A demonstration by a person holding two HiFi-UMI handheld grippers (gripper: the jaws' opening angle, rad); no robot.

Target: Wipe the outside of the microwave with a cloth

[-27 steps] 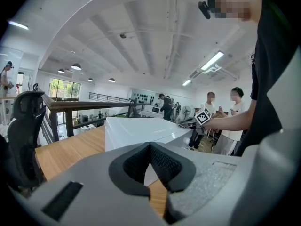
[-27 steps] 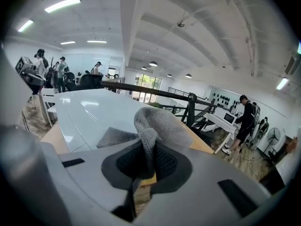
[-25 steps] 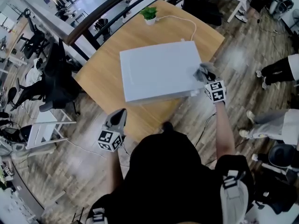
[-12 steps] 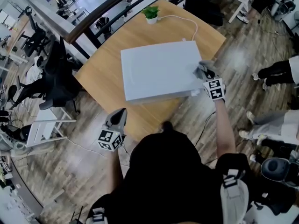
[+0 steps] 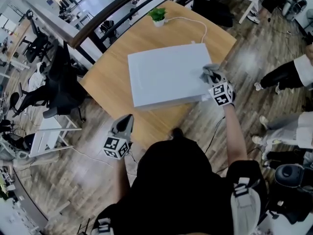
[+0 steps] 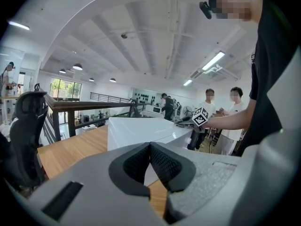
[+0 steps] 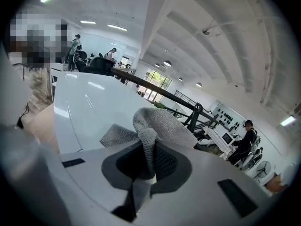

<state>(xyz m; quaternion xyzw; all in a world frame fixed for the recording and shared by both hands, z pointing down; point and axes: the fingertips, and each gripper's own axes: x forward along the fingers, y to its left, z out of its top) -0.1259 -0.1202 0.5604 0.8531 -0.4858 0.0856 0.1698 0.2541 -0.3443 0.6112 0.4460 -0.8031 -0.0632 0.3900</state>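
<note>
The white microwave [image 5: 168, 75] stands on a round wooden table [image 5: 107, 77]. My right gripper [image 5: 213, 78] is shut on a grey cloth [image 5: 211, 73] and holds it against the microwave's top at its right edge. In the right gripper view the cloth [image 7: 155, 126] bunches up out of the closed jaws over the white top [image 7: 89, 107]. My left gripper [image 5: 122, 126] hangs below the table's near edge, shut and empty. In the left gripper view the microwave [image 6: 141, 131] lies ahead, with the right gripper's marker cube [image 6: 201, 117] beyond it.
A small potted plant [image 5: 157, 15] sits at the table's far edge, with a white cable [image 5: 195, 23] running to the microwave. A dark railing [image 5: 98, 21] runs behind the table. People stand at the right [image 5: 293, 72]. Office chairs [image 5: 54, 87] crowd the left.
The right gripper with the cloth has slid a little up along the microwave's right edge. The left gripper has stayed put.
</note>
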